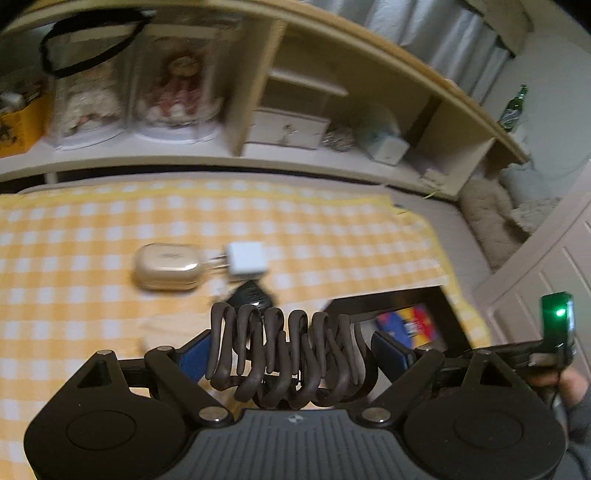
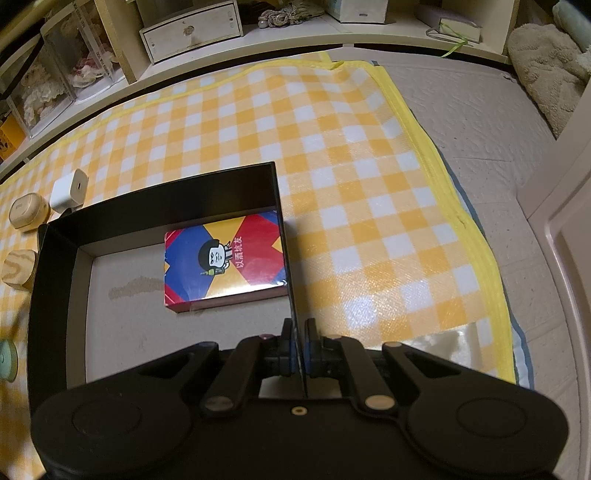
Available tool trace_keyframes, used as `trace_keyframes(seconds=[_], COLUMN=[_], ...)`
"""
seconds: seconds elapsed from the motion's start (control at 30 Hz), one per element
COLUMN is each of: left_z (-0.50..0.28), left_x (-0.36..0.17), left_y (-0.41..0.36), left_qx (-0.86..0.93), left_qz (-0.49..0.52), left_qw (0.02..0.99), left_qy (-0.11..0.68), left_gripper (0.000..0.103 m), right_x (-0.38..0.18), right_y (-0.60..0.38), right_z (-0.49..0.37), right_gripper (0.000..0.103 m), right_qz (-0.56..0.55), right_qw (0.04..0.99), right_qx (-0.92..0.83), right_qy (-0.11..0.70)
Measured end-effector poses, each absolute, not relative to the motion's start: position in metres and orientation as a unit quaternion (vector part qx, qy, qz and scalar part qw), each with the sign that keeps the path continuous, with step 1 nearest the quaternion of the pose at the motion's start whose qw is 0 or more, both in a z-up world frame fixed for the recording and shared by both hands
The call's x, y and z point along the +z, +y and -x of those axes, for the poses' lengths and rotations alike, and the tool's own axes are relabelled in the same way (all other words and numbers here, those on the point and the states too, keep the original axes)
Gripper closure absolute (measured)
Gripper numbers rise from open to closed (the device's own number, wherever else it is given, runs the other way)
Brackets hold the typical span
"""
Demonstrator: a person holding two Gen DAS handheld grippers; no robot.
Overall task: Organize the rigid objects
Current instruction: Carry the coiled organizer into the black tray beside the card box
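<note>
My left gripper [image 1: 291, 352] is shut on a brown hair claw clip [image 1: 288, 354] and holds it above the yellow checked mat [image 1: 110, 229]. Beyond it lie a beige earbud case [image 1: 168, 266], a white charger plug [image 1: 246, 260] and a small black object [image 1: 251, 293]. My right gripper [image 2: 298, 347] is shut on the right wall of a black open box [image 2: 55, 280]. Inside the box lies a colourful card pack [image 2: 225, 258]. The box [image 1: 391, 299] also shows in the left wrist view, to the right of the clip.
Left of the box lie the earbud case [image 2: 27, 211], the charger plug [image 2: 70, 190], a wooden block [image 2: 18, 268] and a pale green object [image 2: 7, 363]. A low shelf [image 2: 258, 33] with boxes and doll cases runs along the back. A beige cushion [image 2: 546, 66] lies at the right.
</note>
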State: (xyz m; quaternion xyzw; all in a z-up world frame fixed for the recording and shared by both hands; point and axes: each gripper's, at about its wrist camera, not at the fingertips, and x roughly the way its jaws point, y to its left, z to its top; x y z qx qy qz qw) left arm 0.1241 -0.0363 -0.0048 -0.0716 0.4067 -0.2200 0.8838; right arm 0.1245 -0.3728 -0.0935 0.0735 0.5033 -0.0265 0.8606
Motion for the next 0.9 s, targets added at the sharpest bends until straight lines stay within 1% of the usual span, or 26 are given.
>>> trace_keyframes(seconds=[0.2,0.43,0.77,0.9], left_z=[-0.116,-0.108,-0.115,-0.120], left_x=[-0.001,-0.026,-0.058,-0.067], left_y=[-0.094,-0.158,-0.180,-0.183], left_qx=[-0.237,-0.248,-0.206,-0.207], left_qz=[0.092,0.107,0.182,0.196], left_qw=[0.881,0.861,0.848,0.835], left_qy=[0.399,0.432,0.453,0.471], left_gripper=[0.014,0.014,0.014,0.010], right_x=[-0.095,-0.095,-0.095,-0.094], right_y=[-0.372,-0.376,-0.377,-0.377], right_z=[-0.124,-0.123,-0.122,-0.122], right_gripper=[0.098,0.098,0.098,0.098], right_qz=[-0.075,-0.082,-0.084,-0.085], right_qw=[0.861,0.862,0.862,0.862], right_qx=[-0.022,-0.017,-0.014,-0.014], right_qy=[0.502,0.500,0.499,0.499])
